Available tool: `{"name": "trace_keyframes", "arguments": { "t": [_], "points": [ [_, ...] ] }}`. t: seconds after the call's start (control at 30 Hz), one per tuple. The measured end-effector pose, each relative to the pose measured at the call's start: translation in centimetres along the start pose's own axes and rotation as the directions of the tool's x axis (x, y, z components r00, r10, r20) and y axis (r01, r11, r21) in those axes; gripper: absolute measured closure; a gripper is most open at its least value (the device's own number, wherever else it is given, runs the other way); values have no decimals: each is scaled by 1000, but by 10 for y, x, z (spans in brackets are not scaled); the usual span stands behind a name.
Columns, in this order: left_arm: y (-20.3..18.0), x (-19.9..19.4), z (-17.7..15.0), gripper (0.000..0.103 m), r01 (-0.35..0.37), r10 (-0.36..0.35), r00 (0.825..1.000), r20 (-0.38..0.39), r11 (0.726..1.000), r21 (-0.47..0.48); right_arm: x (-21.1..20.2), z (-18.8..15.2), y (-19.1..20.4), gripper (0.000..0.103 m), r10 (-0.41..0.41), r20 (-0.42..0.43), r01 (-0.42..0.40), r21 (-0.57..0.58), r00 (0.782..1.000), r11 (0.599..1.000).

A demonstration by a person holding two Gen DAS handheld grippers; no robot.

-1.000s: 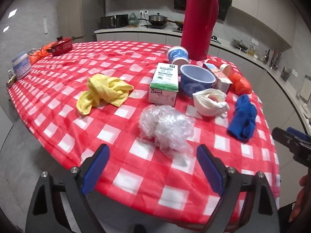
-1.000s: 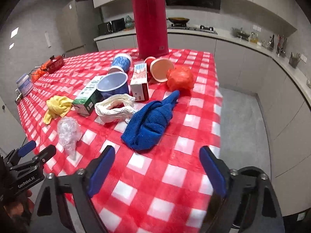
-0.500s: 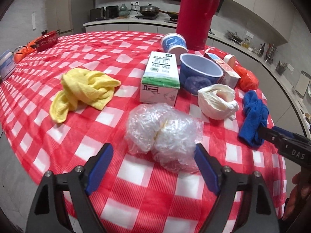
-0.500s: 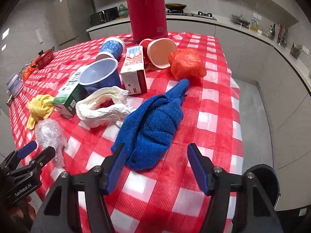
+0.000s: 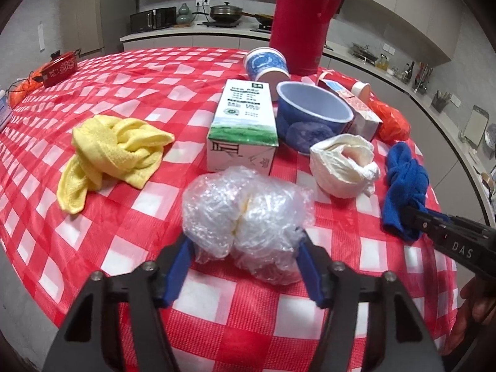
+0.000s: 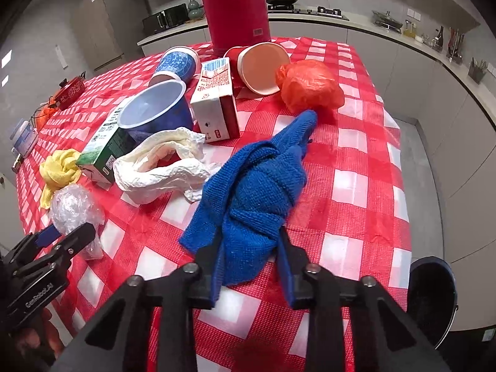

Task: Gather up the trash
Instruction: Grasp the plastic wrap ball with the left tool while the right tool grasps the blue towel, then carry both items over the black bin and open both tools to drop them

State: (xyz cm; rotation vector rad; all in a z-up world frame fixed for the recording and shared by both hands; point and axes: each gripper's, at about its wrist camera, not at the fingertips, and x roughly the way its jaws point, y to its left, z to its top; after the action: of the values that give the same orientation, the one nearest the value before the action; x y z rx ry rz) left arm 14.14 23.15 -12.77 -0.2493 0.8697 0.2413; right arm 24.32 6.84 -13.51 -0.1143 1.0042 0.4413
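Note:
A crumpled clear plastic wad (image 5: pixel 245 217) lies near the front edge of the red checked table (image 5: pixel 130 241). My left gripper (image 5: pixel 245 248) has closed in on it, with a finger touching each side. It also shows in the right wrist view (image 6: pixel 73 207). A blue cloth (image 6: pixel 257 192) lies at the table's right side. My right gripper (image 6: pixel 249 248) is shut on its near end. A white crumpled bag (image 5: pixel 342 167) lies between the wad and the blue cloth.
A green milk carton (image 5: pixel 245 124), blue bowl (image 5: pixel 313 117), red-white carton (image 6: pixel 215 99), paper cups (image 6: pixel 263 68), orange bag (image 6: pixel 310 85), yellow cloth (image 5: pixel 114 152) and tall red thermos (image 5: pixel 305 18) are on the table. A dark bin (image 6: pixel 431 297) stands on the floor, right.
Both grippers moved forward and down and narrowed. The left now holds the plastic wad between its fingers; the right has closed on the blue cloth.

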Motion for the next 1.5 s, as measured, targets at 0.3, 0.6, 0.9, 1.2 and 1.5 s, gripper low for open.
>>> {"name": "trace_keyframes", "arguments": {
  "t": [0.3, 0.6, 0.9, 1.2, 1.5],
  "points": [
    [0, -12, 1, 56, 9, -9, 999, 43, 1000, 4, -9, -4, -4, 88, 7, 9, -7, 12, 1000, 1000],
    [-6, -30, -1, 60, 29, -29, 996, 83, 1000, 7, -34, -8, -8, 89, 23, 48, -23, 3, 999, 1000],
    [-16, -49, -5, 60, 32, -34, 994, 99, 999, 21, -59, -18, -10, 90, 50, 88, -51, 5, 995, 999],
    [-40, -69, -7, 60, 67, -73, 990, 124, 996, 56, -104, -34, -28, 90, 47, 142, -51, 23, 989, 998],
    [-91, -85, -14, 60, 135, -151, 980, 129, 983, 126, -151, -62, -65, 90, 2, 184, -14, 61, 983, 998]
  ]
}}
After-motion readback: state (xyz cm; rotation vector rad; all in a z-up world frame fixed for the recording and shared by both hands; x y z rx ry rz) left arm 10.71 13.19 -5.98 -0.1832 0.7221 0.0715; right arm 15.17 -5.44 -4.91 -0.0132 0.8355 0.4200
